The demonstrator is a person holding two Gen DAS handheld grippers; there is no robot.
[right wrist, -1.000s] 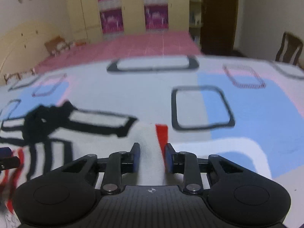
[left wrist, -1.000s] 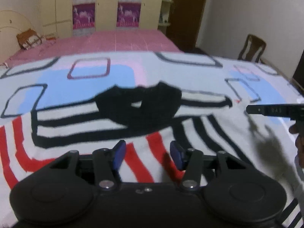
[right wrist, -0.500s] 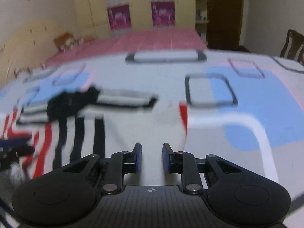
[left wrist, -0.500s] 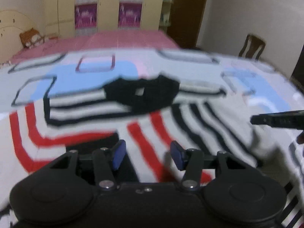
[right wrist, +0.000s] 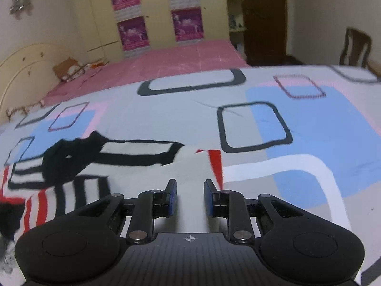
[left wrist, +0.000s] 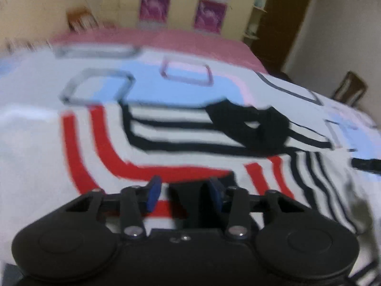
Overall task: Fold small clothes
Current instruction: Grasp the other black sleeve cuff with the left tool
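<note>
A small white top with red and black stripes and a black collar [left wrist: 250, 128] lies spread on the patterned bed sheet [left wrist: 147, 88]. My left gripper [left wrist: 183, 190] is open and empty, low over the top's red stripes, near its left half. My right gripper [right wrist: 190, 197] is open and empty, over the top's white right part [right wrist: 147, 178], whose right edge has a red patch [right wrist: 215, 164]. The right gripper's tip shows at the far right of the left wrist view [left wrist: 366, 164].
The sheet [right wrist: 309, 124] has blue patches and dark square outlines. Behind it lies a pink bed [right wrist: 166, 64], then yellow wardrobes [right wrist: 152, 12] and a brown door [right wrist: 264, 16]. A wooden chair [right wrist: 354, 47] stands at the right.
My right gripper has let go of the top's right edge and opened, and the cloth now lies flat. My left gripper has swung to the left over the red stripes.
</note>
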